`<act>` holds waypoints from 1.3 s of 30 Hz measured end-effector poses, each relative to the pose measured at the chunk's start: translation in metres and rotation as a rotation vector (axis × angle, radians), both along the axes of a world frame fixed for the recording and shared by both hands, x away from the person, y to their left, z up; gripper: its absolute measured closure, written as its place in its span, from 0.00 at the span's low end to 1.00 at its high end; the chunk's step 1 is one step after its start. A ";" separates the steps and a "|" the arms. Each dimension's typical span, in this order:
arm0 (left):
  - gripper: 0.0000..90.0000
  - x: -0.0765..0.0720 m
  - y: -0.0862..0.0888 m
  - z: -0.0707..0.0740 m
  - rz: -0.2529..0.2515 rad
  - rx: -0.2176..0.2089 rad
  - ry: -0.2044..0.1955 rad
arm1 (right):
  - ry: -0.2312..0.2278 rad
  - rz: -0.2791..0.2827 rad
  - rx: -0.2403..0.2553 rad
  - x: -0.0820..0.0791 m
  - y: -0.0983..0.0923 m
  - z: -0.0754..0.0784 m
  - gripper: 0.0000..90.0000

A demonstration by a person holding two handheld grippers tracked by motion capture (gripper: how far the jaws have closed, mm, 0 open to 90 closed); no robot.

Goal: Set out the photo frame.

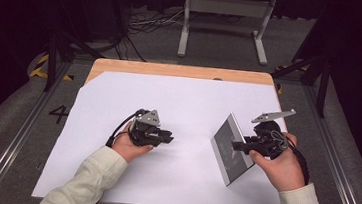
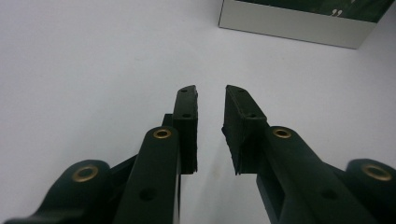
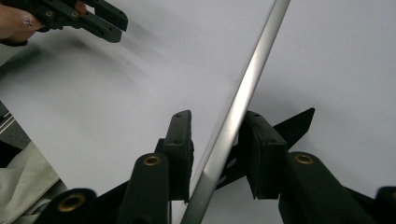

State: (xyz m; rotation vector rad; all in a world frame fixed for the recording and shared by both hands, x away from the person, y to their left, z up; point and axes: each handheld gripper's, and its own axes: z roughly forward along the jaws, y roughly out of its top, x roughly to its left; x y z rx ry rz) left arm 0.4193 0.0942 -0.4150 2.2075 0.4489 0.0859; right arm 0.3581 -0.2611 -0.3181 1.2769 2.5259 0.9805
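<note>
The right hand-held gripper (image 3: 212,140) has its jaws astride the thin silver edge of a flat box (image 1: 229,148), one pad touching and the other just off it, not clamped. The box stands tilted on edge on the white surface (image 1: 171,181), its long axis running away from the person. The left hand-held gripper (image 1: 165,138), jaws apart and empty, rests well to its left, pointing at it.
</note>
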 end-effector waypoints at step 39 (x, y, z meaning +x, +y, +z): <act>0.83 0.002 0.013 -0.002 0.045 -0.011 0.013 | -0.110 0.078 -0.023 0.010 0.013 0.024 0.94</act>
